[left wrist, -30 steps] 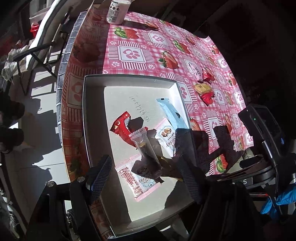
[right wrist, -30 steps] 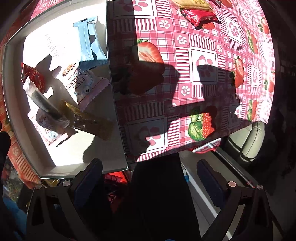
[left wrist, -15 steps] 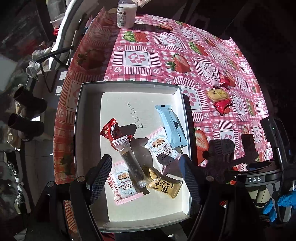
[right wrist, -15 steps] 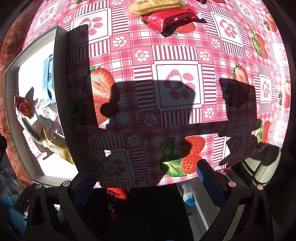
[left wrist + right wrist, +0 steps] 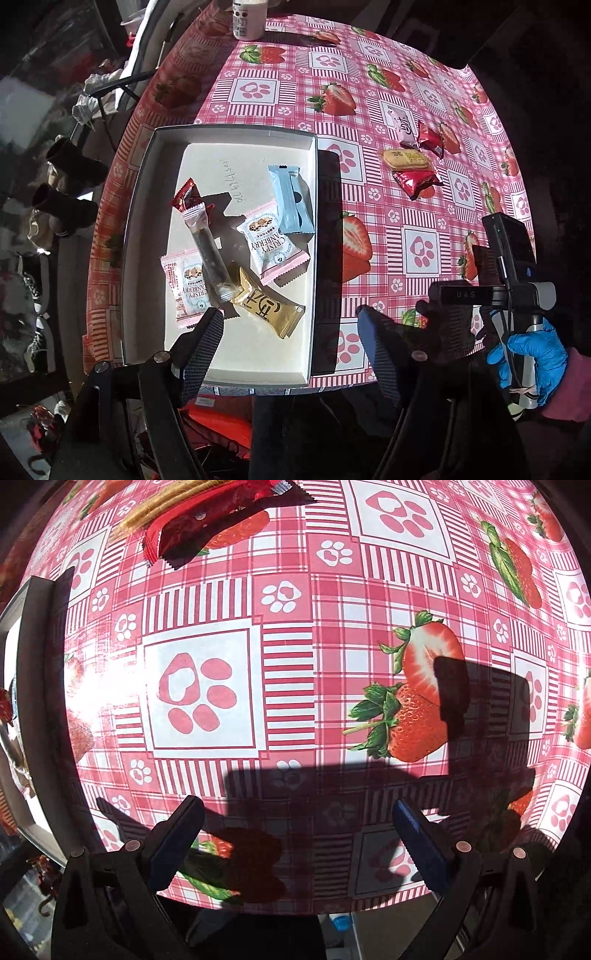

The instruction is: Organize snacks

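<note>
Sunlit table [image 5: 424, 206] with a pink strawberry cloth, white tray [image 5: 147, 206] at its left edge, shoes on the floor. Both grippers [image 5: 291, 332] [image 5: 295, 825] open, empty.

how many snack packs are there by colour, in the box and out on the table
Red: 3
Pink and white: 2
Light blue: 1
Gold: 1
Clear stick pack: 1
Clear biscuit pack: 1
White and pink on the table: 1
Total: 10
</note>
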The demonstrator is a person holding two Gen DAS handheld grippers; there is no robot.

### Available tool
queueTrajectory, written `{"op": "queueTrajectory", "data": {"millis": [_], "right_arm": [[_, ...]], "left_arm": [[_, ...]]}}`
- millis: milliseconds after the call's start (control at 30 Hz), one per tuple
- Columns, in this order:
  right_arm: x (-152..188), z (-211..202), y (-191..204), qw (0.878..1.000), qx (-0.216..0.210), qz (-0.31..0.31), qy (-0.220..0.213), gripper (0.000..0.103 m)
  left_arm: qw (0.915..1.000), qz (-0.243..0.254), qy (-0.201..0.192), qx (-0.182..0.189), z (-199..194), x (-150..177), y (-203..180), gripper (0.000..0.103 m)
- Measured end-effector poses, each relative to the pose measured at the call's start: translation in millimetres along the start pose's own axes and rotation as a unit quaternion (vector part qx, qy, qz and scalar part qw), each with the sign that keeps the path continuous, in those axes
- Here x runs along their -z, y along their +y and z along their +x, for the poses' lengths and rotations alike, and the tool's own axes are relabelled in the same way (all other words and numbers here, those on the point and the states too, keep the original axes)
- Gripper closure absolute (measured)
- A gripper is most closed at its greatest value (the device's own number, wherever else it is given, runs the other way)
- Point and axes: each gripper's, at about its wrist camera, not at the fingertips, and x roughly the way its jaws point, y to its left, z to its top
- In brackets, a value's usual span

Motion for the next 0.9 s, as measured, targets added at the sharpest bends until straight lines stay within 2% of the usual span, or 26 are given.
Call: {"op": "queueTrajectory", "data": {"millis": [233, 467, 600, 733, 900], "right_arm": [[17, 15, -5, 1.0, 0.007, 0.025, -0.01, 0.001], [13, -12, -13, 0.997, -0.023, 0.058, -0.037, 0.001], [-2, -34, -21, 0.994, -0.053, 0.075, -0.052, 0.001], [-22, -50, -26, 0.993, -0.059, 0.076, -0.063, 0.001], [-63, -57, -33, 0.994, -0.065, 0.061, -0.058, 0.001]], "left_arm": [[0.9991, 0.041, 0.008, 0.005, 5, -3, -4, 0.024], [0.998, 0.059, 0.005, 0.021, 4, -25, -9, 0.024], [0.996, 0.087, 0.015, 0.013, 14, -46, -31, 0.024], [0.9945, 0.104, 0.009, 0.01, 24, -71, -58, 0.024], [0.9918, 0.127, 0.008, -0.011, 45, -107, -95, 0.024]]}}
